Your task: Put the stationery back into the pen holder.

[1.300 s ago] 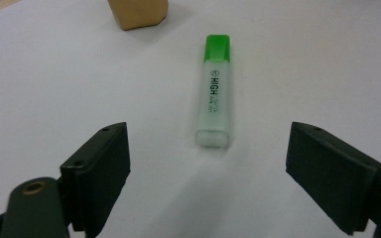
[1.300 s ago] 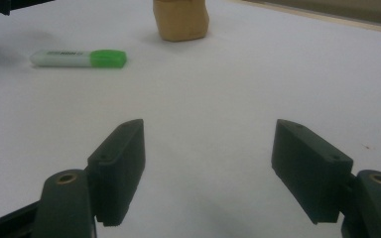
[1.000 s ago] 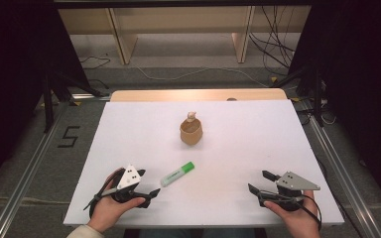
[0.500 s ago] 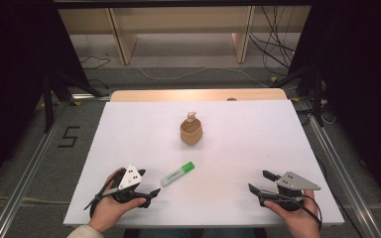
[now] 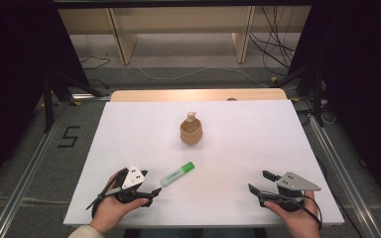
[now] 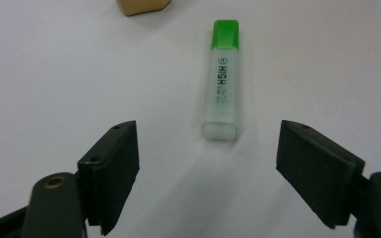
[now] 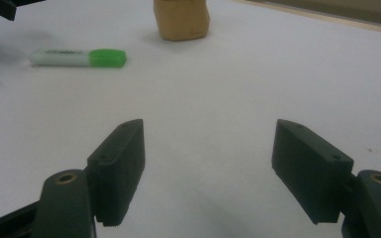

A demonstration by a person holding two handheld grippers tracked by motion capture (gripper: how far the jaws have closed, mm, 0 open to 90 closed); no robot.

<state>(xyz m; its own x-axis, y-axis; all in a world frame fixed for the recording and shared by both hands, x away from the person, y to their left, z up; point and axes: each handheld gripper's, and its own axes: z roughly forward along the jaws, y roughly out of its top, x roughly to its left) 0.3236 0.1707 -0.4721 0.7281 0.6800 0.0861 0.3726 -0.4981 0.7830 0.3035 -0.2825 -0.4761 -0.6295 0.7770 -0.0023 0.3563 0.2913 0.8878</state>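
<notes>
From above, the left gripper (image 5: 146, 184) has its 2 jaws apart, the highlighter (image 5: 177, 173) just beyond them; the right gripper (image 5: 263, 186) is spread too. In the left gripper view, the highlighter (image 6: 222, 82) lies ahead between the jaws. In the right gripper view, it (image 7: 78, 57) lies far ahead-left, beside a wooden cup (image 7: 181, 20).
</notes>
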